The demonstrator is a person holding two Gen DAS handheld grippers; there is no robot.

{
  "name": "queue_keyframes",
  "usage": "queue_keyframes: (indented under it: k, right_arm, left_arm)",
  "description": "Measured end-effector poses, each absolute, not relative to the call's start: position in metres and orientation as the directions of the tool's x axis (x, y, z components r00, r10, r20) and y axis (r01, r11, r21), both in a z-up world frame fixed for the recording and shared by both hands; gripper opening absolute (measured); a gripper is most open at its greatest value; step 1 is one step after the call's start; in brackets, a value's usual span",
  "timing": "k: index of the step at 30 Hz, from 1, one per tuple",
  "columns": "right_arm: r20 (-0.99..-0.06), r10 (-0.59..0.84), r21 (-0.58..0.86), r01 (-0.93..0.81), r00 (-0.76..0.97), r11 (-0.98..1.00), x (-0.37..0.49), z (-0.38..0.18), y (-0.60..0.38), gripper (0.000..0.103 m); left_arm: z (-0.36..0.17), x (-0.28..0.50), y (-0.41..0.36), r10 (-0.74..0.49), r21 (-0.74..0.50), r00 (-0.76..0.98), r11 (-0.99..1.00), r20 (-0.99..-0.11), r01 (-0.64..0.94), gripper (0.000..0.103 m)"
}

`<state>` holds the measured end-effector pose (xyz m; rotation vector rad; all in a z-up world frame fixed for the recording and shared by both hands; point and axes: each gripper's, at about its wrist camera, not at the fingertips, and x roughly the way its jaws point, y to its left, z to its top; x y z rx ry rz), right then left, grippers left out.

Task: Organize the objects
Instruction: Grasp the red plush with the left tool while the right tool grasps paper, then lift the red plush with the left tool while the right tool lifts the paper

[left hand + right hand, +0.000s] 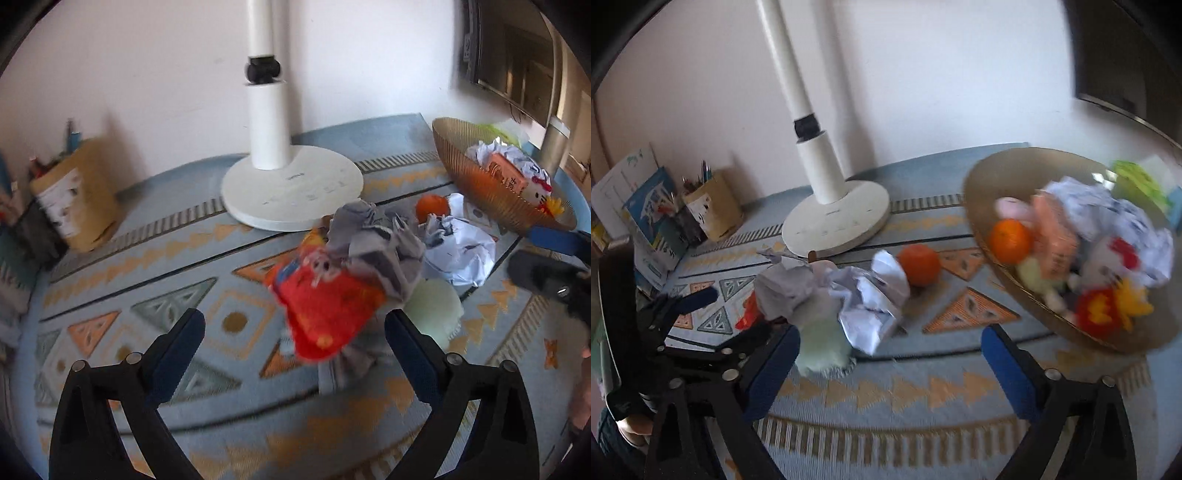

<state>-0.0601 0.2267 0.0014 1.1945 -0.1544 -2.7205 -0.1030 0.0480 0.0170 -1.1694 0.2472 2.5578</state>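
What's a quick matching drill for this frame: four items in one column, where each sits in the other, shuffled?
Things:
1. orange
2. second orange
3. pencil box
4. red packet

Places:
A. inside the bowl
B. against the wall, far left
C. loose on the rug, between the fan base and the bowl
D. in the pile on the rug, partly under grey cloth

Pairs: 1-C, 2-A, 3-B, 4-D
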Motion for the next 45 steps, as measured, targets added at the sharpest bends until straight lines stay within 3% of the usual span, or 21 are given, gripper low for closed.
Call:
queue_keyframes:
  k: [4, 6, 7, 8, 9, 15, 21, 26, 29, 31, 33, 35, 40, 42, 44, 45]
  right_arm:
    - [-0.755, -0.173, 0.127, 0.117, -0.632, -0.985, -0.081, -0.020, 0.215, 0.084]
    - [-0.759, -0.181, 0.137, 0.118, -0.626, -0.983, -0.089, -0.027, 0.214, 0.073]
    - [-0.760, -0.183, 0.139, 0.118, -0.624, -0.983, -0.093, -0.030, 0.214, 0.068]
    - [-0.760, -0.201, 0.158, 0.125, -0.618, -0.980, -0.097, -0.033, 0.214, 0.055]
    - [-0.754, -0.233, 0.187, 0.139, -0.615, -0.972, -0.099, -0.033, 0.215, 0.046]
    - [-0.709, -0.308, 0.280, 0.148, -0.635, -0.949, -0.082, -0.024, 0.227, 0.046]
    - [-0.663, -0.331, 0.279, 0.189, -0.672, -0.941, -0.024, 0.005, 0.238, 0.046]
    - [-0.666, -0.369, 0.282, 0.240, -0.648, -0.929, 0.016, 0.000, 0.235, 0.047]
    - [-0.682, -0.366, 0.274, 0.242, -0.633, -0.931, 0.025, -0.009, 0.231, 0.047]
    - [-0.692, -0.348, 0.244, 0.249, -0.632, -0.937, 0.026, -0.016, 0.225, 0.047]
    - [-0.701, -0.327, 0.203, 0.263, -0.633, -0.943, 0.023, -0.023, 0.218, 0.047]
    - [-0.711, -0.319, 0.181, 0.274, -0.627, -0.944, 0.020, -0.027, 0.215, 0.047]
    - [-0.728, -0.320, 0.177, 0.285, -0.606, -0.942, 0.010, -0.037, 0.216, 0.047]
    - [-0.721, -0.347, 0.215, 0.283, -0.600, -0.935, 0.006, -0.037, 0.222, 0.047]
    - [-0.719, -0.357, 0.233, 0.277, -0.596, -0.932, 0.006, -0.038, 0.225, 0.047]
    - [-0.717, -0.360, 0.240, 0.274, -0.596, -0.931, 0.006, -0.038, 0.226, 0.047]
  left_arm:
    - [0.008, -0.116, 0.039, 0.269, -0.055, -0.585, -0.933, -0.765, -0.357, 0.092]
    - [0.010, -0.120, 0.038, 0.290, -0.077, -0.580, -0.928, -0.761, -0.364, 0.084]
    - [0.011, -0.121, 0.040, 0.295, -0.075, -0.582, -0.925, -0.758, -0.372, 0.077]
    - [0.011, -0.123, 0.040, 0.297, -0.075, -0.581, -0.924, -0.758, -0.376, 0.067]
    - [0.011, -0.126, 0.043, 0.315, -0.090, -0.571, -0.918, -0.758, -0.386, 0.050]
    - [0.025, -0.118, 0.021, 0.363, -0.193, -0.603, -0.925, -0.710, -0.328, 0.028]
    - [0.049, -0.061, -0.034, 0.422, -0.318, -0.639, -0.906, -0.644, -0.278, 0.028]
    - [0.047, -0.022, -0.065, 0.400, -0.329, -0.632, -0.915, -0.663, -0.234, 0.029]
    - [0.044, -0.029, -0.069, 0.416, -0.370, -0.603, -0.906, -0.681, -0.207, 0.048]
    - [0.044, -0.040, -0.062, 0.422, -0.376, -0.596, -0.903, -0.683, -0.208, 0.053]
    - [0.040, -0.059, -0.048, 0.425, -0.370, -0.579, -0.903, -0.696, -0.218, 0.074]
    - [0.035, -0.081, -0.034, 0.427, -0.372, -0.566, -0.902, -0.705, -0.217, 0.081]
    - [0.015, -0.122, -0.009, 0.405, -0.346, -0.521, -0.914, -0.752, -0.213, 0.078]
    - [0.006, -0.131, 0.008, 0.390, -0.300, -0.492, -0.920, -0.778, -0.253, 0.062]
    - [0.002, -0.132, 0.017, 0.354, -0.255, -0.503, -0.932, -0.789, -0.257, 0.053]
    - [0.002, -0.131, 0.016, 0.362, -0.268, -0.511, -0.930, -0.780, -0.251, 0.041]
